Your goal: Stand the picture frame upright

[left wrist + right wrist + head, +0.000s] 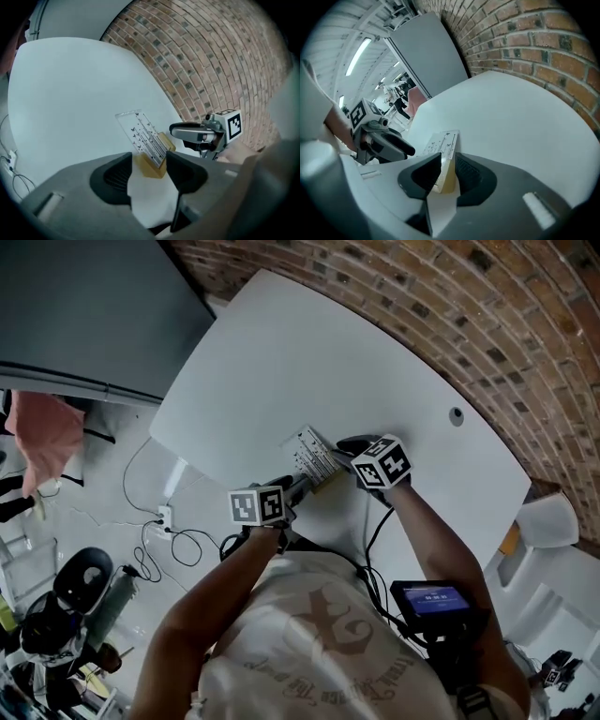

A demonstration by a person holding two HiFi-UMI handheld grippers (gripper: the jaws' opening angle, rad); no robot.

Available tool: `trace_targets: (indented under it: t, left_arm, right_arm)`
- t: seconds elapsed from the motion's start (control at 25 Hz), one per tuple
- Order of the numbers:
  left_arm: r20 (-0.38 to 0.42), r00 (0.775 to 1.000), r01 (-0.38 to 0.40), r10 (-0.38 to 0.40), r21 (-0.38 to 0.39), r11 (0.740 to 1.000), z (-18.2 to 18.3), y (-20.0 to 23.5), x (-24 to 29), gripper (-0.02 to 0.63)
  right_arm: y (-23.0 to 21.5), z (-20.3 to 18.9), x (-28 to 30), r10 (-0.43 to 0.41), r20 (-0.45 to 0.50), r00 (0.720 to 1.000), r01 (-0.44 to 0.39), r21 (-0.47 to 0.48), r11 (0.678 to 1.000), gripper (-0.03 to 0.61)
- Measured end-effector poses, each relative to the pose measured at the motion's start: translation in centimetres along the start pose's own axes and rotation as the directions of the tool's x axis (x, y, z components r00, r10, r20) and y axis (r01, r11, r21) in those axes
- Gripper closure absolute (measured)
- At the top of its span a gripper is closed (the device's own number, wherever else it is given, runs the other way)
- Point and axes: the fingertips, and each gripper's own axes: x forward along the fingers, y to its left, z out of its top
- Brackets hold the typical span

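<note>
The picture frame (310,452) is a clear panel printed with small butterflies, slotted into a wooden base (151,164). It stands on the white table (309,352) near the front edge, leaning slightly. My left gripper (302,486) is open, and the base sits just ahead of its jaw tips in the left gripper view, at the left gripper (149,166). My right gripper (345,452) comes in from the other side. In the right gripper view the frame (442,143) and its base lie between the jaws of the right gripper (447,171), which stand apart and do not visibly press on it.
A brick wall (525,334) curves round the table's far side. A small round hole (456,414) sits in the tabletop at the right. A grey panel (84,306) stands at the left, with cables (159,521) on the floor below.
</note>
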Motion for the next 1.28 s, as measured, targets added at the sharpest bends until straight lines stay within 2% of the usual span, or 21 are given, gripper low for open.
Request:
trace_targets:
  t: [0.04, 0.08, 0.32, 0.52, 0.76, 0.88, 1.28]
  left_arm:
    - [-0.015, 1.0, -0.014, 0.014, -0.006, 1.0, -0.2, 0.1, 0.3, 0.356]
    - [-0.025, 0.999, -0.024, 0.024, -0.011, 1.0, -0.2, 0.2, 0.6, 0.339]
    - [-0.033, 0.998, -0.053, 0.05, -0.119, 0.991, 0.2, 0.5, 2.1, 0.337]
    - [-0.071, 0.996, -0.066, 0.054, -0.175, 0.982, -0.3, 0.4, 2.7, 0.337]
    - [-0.112, 0.988, -0.121, 0.102, -0.181, 0.976, -1.1, 0.7, 3.6, 0.351]
    - [-0.136, 0.984, -0.137, 0.113, -0.183, 0.974, -1.4, 0.9, 3.7, 0.408]
    - [-0.143, 0.986, -0.106, 0.085, -0.146, 0.984, -1.5, 0.5, 3.5, 0.446]
  right_arm:
    - [0.1, -0.2, 0.3, 0.017, -0.017, 1.0, -0.016, 0.011, 1.0, 0.47]
    - [0.1, -0.4, 0.6, 0.028, -0.035, 0.999, -0.028, 0.016, 0.999, 0.455]
    - [-0.1, -1.4, 1.8, 0.058, -0.117, 0.992, -0.056, 0.02, 0.998, 0.415]
    - [0.0, -1.5, 2.4, 0.067, -0.128, 0.989, -0.064, 0.031, 0.997, 0.413]
    - [0.3, -2.6, 2.9, 0.076, -0.152, 0.985, -0.066, 0.073, 0.995, 0.431]
    - [0.6, -2.6, 2.9, 0.074, -0.15, 0.986, -0.061, 0.091, 0.994, 0.454]
    - [0.4, -3.1, 1.9, 0.043, -0.108, 0.993, -0.03, 0.121, 0.992, 0.479]
